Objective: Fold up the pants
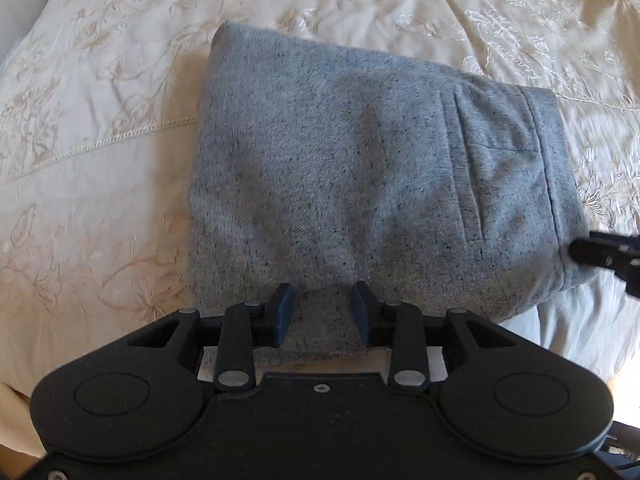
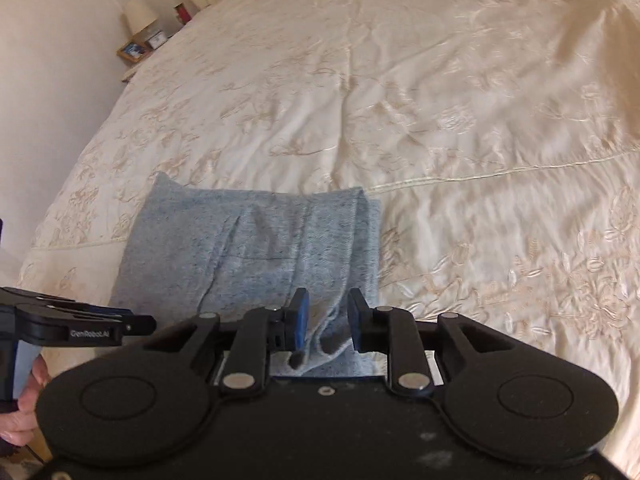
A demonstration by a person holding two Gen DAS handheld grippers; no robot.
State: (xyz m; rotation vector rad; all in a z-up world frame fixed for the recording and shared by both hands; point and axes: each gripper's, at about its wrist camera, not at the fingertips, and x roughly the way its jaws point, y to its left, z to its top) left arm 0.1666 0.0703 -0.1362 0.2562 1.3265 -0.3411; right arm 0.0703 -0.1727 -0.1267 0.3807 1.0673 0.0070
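Pretty sure I'm in somebody's bedroom at home. I'm working over a big bed (image 2: 460,92) with a cream satin bedspread (image 1: 100,128), floral embroidery stitched all over it. Off by the plain wall (image 2: 52,80) sits a nightstand (image 2: 132,65) with a small white-shaded lamp (image 2: 139,14) and a framed photo (image 2: 133,49).

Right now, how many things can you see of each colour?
Grey: 1, the folded pants
Cream: 2, the bedspread and the lamp
Black: 2, the left tool and the right tool, both open
Total: 5
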